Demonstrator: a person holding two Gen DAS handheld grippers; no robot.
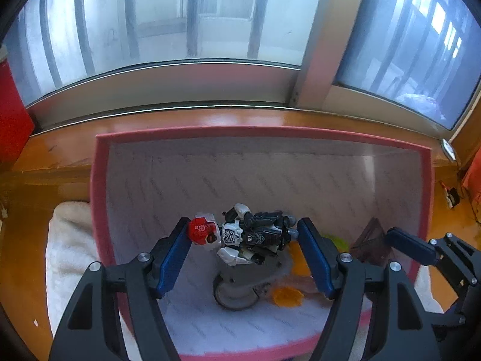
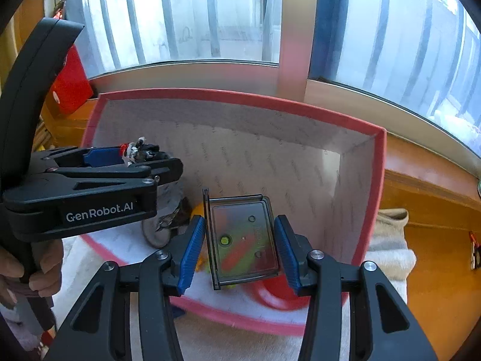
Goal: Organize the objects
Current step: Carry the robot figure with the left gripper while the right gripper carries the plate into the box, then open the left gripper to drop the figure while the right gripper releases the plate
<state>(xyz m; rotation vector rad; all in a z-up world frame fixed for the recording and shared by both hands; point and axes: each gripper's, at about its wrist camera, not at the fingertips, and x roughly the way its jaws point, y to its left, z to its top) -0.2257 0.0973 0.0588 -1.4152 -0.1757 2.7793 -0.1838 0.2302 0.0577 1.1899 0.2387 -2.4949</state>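
Note:
A pink-rimmed box with a white lining stands on a white towel by the window; it also shows in the right wrist view. My left gripper is shut on a black, white and red toy robot and holds it over the box; both show in the right wrist view. My right gripper is shut on a smoky clear plastic case, held over the box's right side. The case shows in the left wrist view.
Inside the box lie a grey shoe-like toy, orange pieces, a green piece and a red ring. A wooden sill and window run behind. A red object stands far left.

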